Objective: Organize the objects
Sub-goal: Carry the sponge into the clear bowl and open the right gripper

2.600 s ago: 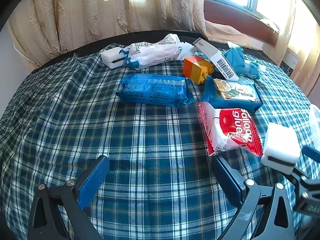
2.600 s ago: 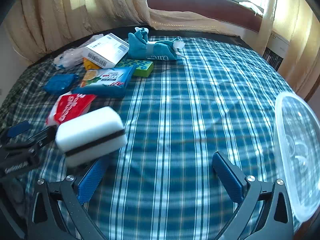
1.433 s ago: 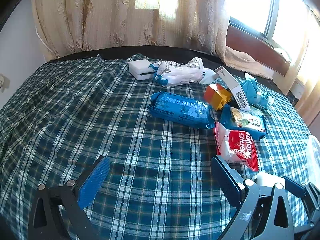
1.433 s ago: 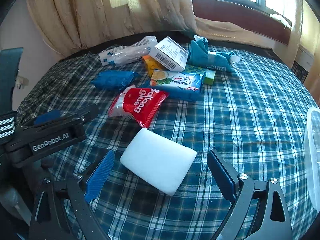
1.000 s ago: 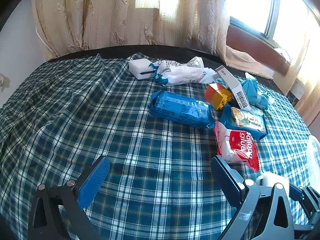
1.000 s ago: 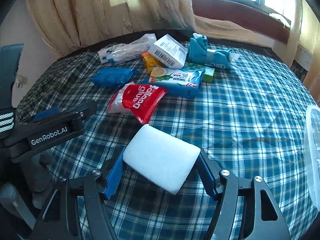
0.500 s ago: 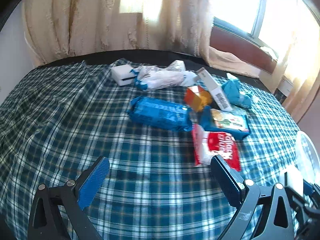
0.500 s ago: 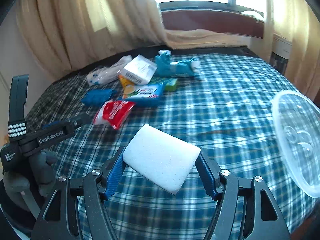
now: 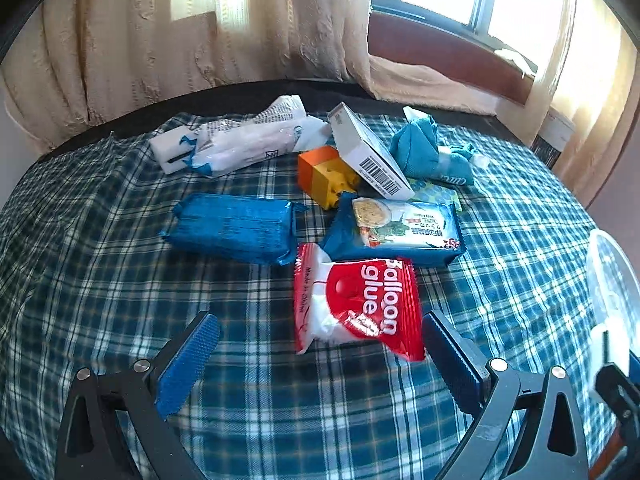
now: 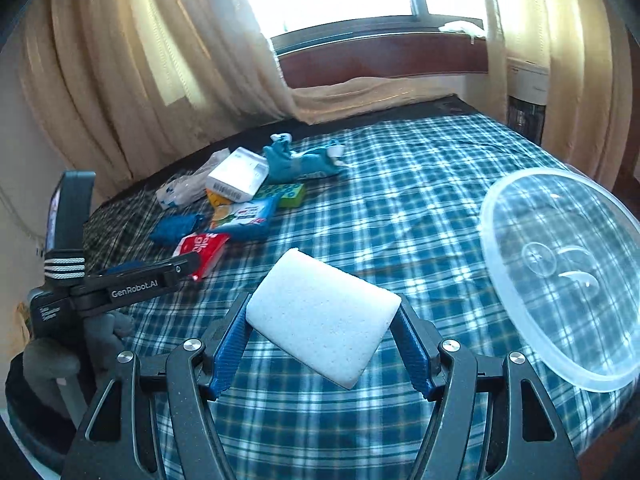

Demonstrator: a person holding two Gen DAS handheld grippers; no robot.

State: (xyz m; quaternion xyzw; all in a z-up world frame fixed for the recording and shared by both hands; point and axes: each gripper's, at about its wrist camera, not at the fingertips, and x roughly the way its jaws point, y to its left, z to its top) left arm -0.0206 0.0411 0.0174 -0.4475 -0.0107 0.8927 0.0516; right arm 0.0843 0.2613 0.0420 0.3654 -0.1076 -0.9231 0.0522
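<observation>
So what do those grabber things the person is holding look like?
Both are black frames with silver bolts and two fingers padded in ribbed blue. The right gripper fills its own view; the left gripper beside it carries white "GenRobot.AI" lettering, a black-and-white striped strap, and a grey-gloved hand under it.

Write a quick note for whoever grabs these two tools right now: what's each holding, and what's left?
Right hand-held gripper: shut on the white sponge, lifted above the plaid cloth.
Left hand-held gripper: open, empty, by the red balloon-glue packet.
Clear plastic container: to the right, nothing in it.
Left: sponge not yet placed; the pile of packets, white box and teal cloth is unsorted.
</observation>
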